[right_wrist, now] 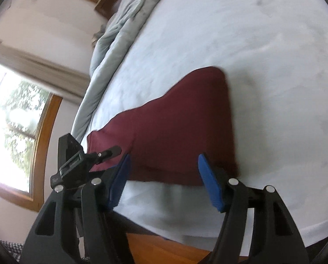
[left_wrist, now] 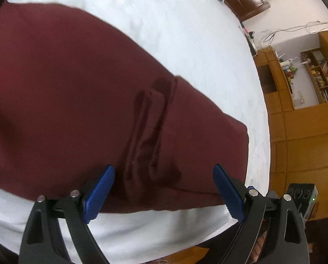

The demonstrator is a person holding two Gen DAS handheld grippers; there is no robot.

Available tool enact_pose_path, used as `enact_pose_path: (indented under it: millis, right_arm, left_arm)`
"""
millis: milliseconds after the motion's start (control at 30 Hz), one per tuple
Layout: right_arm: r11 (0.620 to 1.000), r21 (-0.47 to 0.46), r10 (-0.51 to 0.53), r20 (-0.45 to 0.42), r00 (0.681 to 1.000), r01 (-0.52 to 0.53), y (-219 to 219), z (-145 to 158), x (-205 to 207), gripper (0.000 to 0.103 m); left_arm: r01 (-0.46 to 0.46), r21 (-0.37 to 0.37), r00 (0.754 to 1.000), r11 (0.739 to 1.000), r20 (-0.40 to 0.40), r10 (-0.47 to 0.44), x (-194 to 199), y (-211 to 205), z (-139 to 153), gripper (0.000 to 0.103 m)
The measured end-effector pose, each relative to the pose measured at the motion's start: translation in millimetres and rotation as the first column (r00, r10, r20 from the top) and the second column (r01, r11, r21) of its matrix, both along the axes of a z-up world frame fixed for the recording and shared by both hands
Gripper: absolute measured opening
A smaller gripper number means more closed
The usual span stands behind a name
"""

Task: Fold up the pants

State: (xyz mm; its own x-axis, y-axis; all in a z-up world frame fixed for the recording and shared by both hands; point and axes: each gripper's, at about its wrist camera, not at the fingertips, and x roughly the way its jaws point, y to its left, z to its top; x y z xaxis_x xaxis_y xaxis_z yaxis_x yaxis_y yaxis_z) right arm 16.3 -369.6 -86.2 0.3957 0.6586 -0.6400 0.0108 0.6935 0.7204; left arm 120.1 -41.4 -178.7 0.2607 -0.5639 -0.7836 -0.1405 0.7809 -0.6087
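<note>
Dark red pants point(left_wrist: 75, 99) lie flat on a white bed point(left_wrist: 186, 33), with a creased fold and seam point(left_wrist: 150, 132) near their near edge. My left gripper point(left_wrist: 164, 189) is open and empty, hovering over that near edge. In the right wrist view the pants point(right_wrist: 181, 127) show as a folded piece with a rounded far corner. My right gripper point(right_wrist: 164, 176) is open and empty, its blue fingertips point(right_wrist: 210, 184) straddling the pants' near edge.
A grey duvet point(right_wrist: 111, 44) is bunched along the bed's far side. Wooden cabinets and shelves point(left_wrist: 307, 83) stand beyond the bed. A window point(right_wrist: 16, 132) is at the left. The bed's near edge point(right_wrist: 186, 226) drops to a wooden floor.
</note>
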Motion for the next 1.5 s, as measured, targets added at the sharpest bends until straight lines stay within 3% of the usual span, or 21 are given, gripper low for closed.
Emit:
enact_pose_path:
  millis: [167, 233, 267, 300, 433, 567, 667, 733, 800, 933, 1100, 1167, 1233, 1267, 1333, 1433, 1500]
  right_arm:
    - [0.999, 0.003, -0.038, -0.019, 0.999, 0.038, -9, -15, -6, 0.064]
    - [0.999, -0.007, -0.043, -0.018, 0.999, 0.043, -20, -18, -14, 0.064]
    - [0.999, -0.011, -0.049, -0.017, 0.999, 0.048, -22, -20, -15, 0.064]
    - [0.998, -0.012, -0.057, -0.017, 0.998, 0.057, -23, -22, -16, 0.064]
    - [0.996, 0.015, -0.085, -0.035, 0.996, 0.086, -36, -28, -16, 0.064]
    - [0.994, 0.017, -0.108, -0.035, 0.994, 0.108, -43, -28, -18, 0.064]
    - [0.992, 0.029, -0.124, -0.033, 0.992, 0.125, -51, -26, -18, 0.07]
    - [0.991, 0.042, -0.129, -0.041, 0.991, 0.131, -55, -29, -16, 0.072]
    - [0.993, 0.025, -0.115, -0.063, 0.991, 0.117, -51, -34, -10, 0.072]
    - [0.997, 0.051, -0.044, -0.107, 0.993, 0.05, -33, -46, 5, 0.076]
    - [0.996, 0.094, 0.015, -0.173, 0.985, 0.001, -16, -71, 22, 0.077]
    - [0.986, 0.164, 0.052, -0.184, 0.981, -0.021, -10, -82, 26, 0.067]
    - [0.968, 0.249, 0.07, -0.197, 0.978, -0.02, -3, -90, 28, 0.036]
    - [0.966, 0.256, 0.073, -0.181, 0.981, -0.025, -3, -88, 29, 0.03]
    - [0.96, 0.278, 0.084, -0.15, 0.985, -0.039, -5, -76, 30, 0.025]
    - [0.967, 0.244, 0.091, -0.052, 0.994, -0.076, -14, -32, 29, 0.022]
    - [0.971, 0.229, 0.075, -0.02, 0.997, -0.068, -23, -13, 26, 0.021]
  left_arm:
    - [-0.005, -0.005, 1.0, 1.0, -0.014, 0.005, 6, -11, -4, 0.09]
    - [-0.003, -0.002, 1.0, 1.0, -0.009, 0.003, 6, -13, -4, 0.076]
    - [0.008, 0.015, 1.0, 1.0, -0.015, -0.008, 6, -16, -5, 0.052]
    - [0.019, 0.035, 1.0, 0.999, -0.016, -0.019, 7, -19, -5, 0.044]
    - [0.043, 0.076, 0.999, 0.996, 0.014, -0.044, 6, -28, 0, 0.034]
    - [0.027, 0.076, 0.994, 0.997, 0.105, -0.035, -1, -23, 22, 0.023]
    - [-0.013, 0.107, 0.99, 0.994, 0.144, -0.002, -8, -4, 31, 0.022]
    - [-0.022, 0.144, 0.993, 0.989, 0.117, 0.005, -8, 6, 21, 0.022]
    - [-0.024, 0.114, 0.997, 0.993, 0.072, 0.016, -9, 12, 6, 0.023]
    - [-0.021, 0.133, 0.996, 0.991, 0.086, 0.01, -9, 0, 2, 0.024]
    - [-0.029, 0.1, 0.997, 0.995, 0.069, 0.022, -8, 7, -3, 0.028]
    - [-0.036, 0.093, 0.997, 0.995, 0.066, 0.03, -7, 10, -7, 0.03]
    - [-0.042, 0.093, 0.997, 0.995, 0.065, 0.036, -10, 19, -10, 0.031]
    - [-0.047, 0.088, 0.997, 0.995, 0.062, 0.042, -10, 19, -11, 0.031]
    - [-0.053, 0.078, 0.997, 0.996, 0.055, 0.048, -9, 17, -11, 0.032]
    - [-0.035, 0.064, 0.998, 0.997, 0.06, 0.031, -8, 15, -7, 0.034]
    - [-0.028, 0.06, 0.995, 0.998, 0.097, 0.022, -10, 5, 0, 0.039]
